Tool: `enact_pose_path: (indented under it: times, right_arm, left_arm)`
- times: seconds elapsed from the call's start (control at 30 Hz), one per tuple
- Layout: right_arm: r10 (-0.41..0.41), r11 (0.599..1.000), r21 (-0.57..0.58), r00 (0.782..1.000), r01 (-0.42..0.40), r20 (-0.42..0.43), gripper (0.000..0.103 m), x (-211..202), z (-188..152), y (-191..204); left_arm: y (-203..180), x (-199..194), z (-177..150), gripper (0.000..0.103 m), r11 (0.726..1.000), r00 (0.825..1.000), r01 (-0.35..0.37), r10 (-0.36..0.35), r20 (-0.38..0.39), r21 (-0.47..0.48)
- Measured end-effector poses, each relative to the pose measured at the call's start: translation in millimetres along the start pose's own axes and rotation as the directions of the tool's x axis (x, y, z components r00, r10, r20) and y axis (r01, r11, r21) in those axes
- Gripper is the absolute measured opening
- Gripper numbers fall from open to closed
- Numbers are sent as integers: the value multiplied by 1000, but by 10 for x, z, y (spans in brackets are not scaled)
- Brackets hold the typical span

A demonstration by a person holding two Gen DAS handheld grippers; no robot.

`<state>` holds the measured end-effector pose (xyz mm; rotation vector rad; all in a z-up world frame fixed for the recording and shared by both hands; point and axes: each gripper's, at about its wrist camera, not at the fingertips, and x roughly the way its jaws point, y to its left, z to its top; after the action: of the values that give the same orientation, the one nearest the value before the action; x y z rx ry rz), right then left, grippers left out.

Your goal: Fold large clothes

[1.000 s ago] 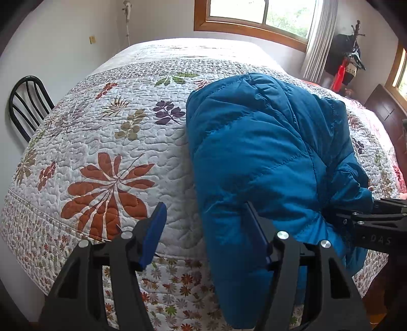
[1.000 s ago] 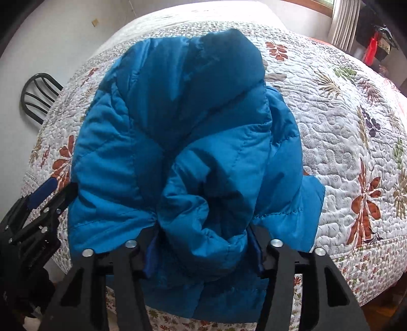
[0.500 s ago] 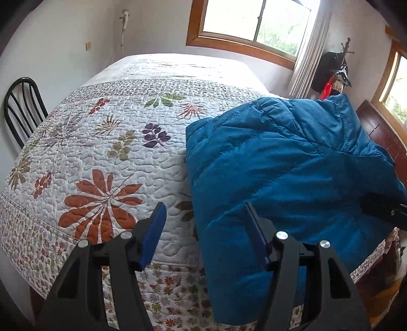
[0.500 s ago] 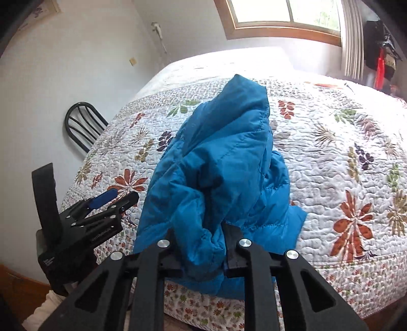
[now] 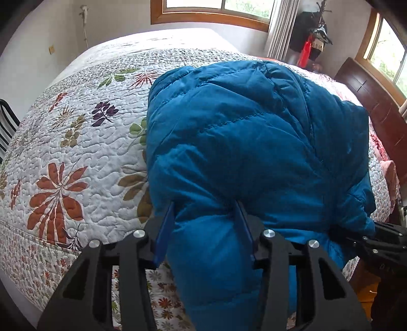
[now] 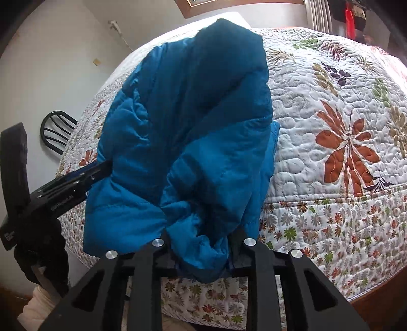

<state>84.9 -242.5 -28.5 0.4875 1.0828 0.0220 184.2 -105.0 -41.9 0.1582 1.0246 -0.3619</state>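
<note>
A blue puffer jacket (image 5: 249, 142) lies bunched on the near part of a bed, over a white quilt (image 5: 84, 142) stitched with orange, purple and green leaves, and its lower edge hangs over the bed's front side. In the left wrist view the left gripper (image 5: 204, 229) has its jaws closed on a thick fold of the jacket, the padded cloth bulging between the two blue-lined fingers (image 5: 164, 234) and spilling down below them. At the right edge of that view the right gripper (image 5: 368, 242) shows as a dark frame pressed into the jacket's far corner.

In the right wrist view the right gripper (image 6: 203, 250) is clamped on a gathered wad of the jacket (image 6: 188, 122), its jaws drawn close together with the cloth squeezed between them. The jacket rises from the grip in a tall rumpled peak against the quilt (image 6: 330, 107). The left gripper (image 6: 81, 178) reaches in from the left side and meets the jacket's edge, where its tips are hidden by the cloth.

A black chair (image 6: 57, 132) stands by the white wall to the left of the bed. A wood-framed window (image 5: 211, 12) sits behind the bed, and a dark wooden headboard (image 5: 376, 101) runs along the right side.
</note>
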Motion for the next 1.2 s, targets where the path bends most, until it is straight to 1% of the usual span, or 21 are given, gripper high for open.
enact_pose_path:
  times: [0.13, 0.23, 0.43, 0.53, 0.63, 0.7, 0.73, 0.83, 0.87, 0.93, 0.97, 1.0, 1.03, 1.07, 1.1, 1.13, 1.17, 1.2]
  right_arm:
    - [-7, 1000, 3, 1000, 7, -4, 26, 117, -10, -32]
    - [-7, 1000, 7, 1000, 7, -5, 26, 168, -5, -53]
    - [-33, 999, -1, 999, 33, -8, 28, 127, 14, 18]
    - [-26, 1000, -9, 1000, 26, -7, 30, 62, 28, 31]
    - [-32, 999, -20, 999, 32, -5, 38, -60, 32, 47]
    - [-61, 998, -20, 998, 61, 13, 48, -202, 26, 59]
    - [-88, 996, -19, 996, 88, 33, 49, -303, 25, 65]
    - [-145, 989, -18, 984, 148, 106, 49, -640, 15, 121]
    - [-153, 987, -22, 979, 157, 132, 49, -742, 20, 160]
    - [-140, 985, -73, 971, 156, 193, 45, -908, 72, 346]
    - [-126, 985, -93, 972, 147, 200, 41, -943, 94, 410]
    - [-94, 986, -114, 976, 118, 196, 35, -951, 126, 476]
    - [-65, 987, -137, 981, 90, 182, 31, -925, 164, 541]
    - [-55, 985, -154, 984, 81, 168, 20, -888, 193, 579]
    - [-60, 982, -166, 987, 86, 152, 16, -818, 237, 612]
    - [-69, 980, -175, 988, 93, 135, 16, -729, 265, 659]
    - [-76, 979, -179, 990, 96, 117, 16, -642, 279, 676]
    - [-90, 979, -174, 991, 106, 94, 16, -550, 302, 660]
  left_arm:
    - [-91, 64, -66, 44, 999, 999, -44, 44, 26, 19]
    - [-97, 89, -87, 44, 998, 998, -56, 55, 42, 25]
    - [-44, 61, -74, 44, 999, 999, -34, 33, 38, 11]
    - [-15, 51, -62, 44, 1000, 999, -17, 17, 37, 1]
    - [-9, 19, -61, 44, 1000, 999, -9, 8, 42, 3]
    - [4, -31, -50, 44, 1000, 999, -4, 4, 48, 14]
    - [17, -58, -42, 44, 1000, 999, 0, 0, 48, 13]
    - [86, -223, -14, 39, 1000, 998, 21, -21, 65, 0]
    - [104, -300, -6, 38, 1000, 996, 28, -27, 80, -5]
    - [95, -434, 5, 35, 998, 993, 56, -55, 106, -3]
    - [65, -497, 1, 33, 998, 991, 66, -66, 118, 3]
    - [33, -538, -3, 32, 997, 989, 79, -80, 126, 10]
    - [6, -559, -7, 28, 996, 988, 86, -87, 128, 17]
    - [-33, -557, -13, 21, 996, 988, 89, -91, 124, 21]
    - [-57, -536, -21, 16, 996, 989, 91, -93, 115, 22]
    - [-79, -500, -26, 8, 995, 990, 95, -97, 102, 23]
    - [-98, -444, -31, 4, 995, 992, 95, -97, 83, 24]
    - [-107, -378, -37, 2, 995, 993, 92, -94, 65, 26]
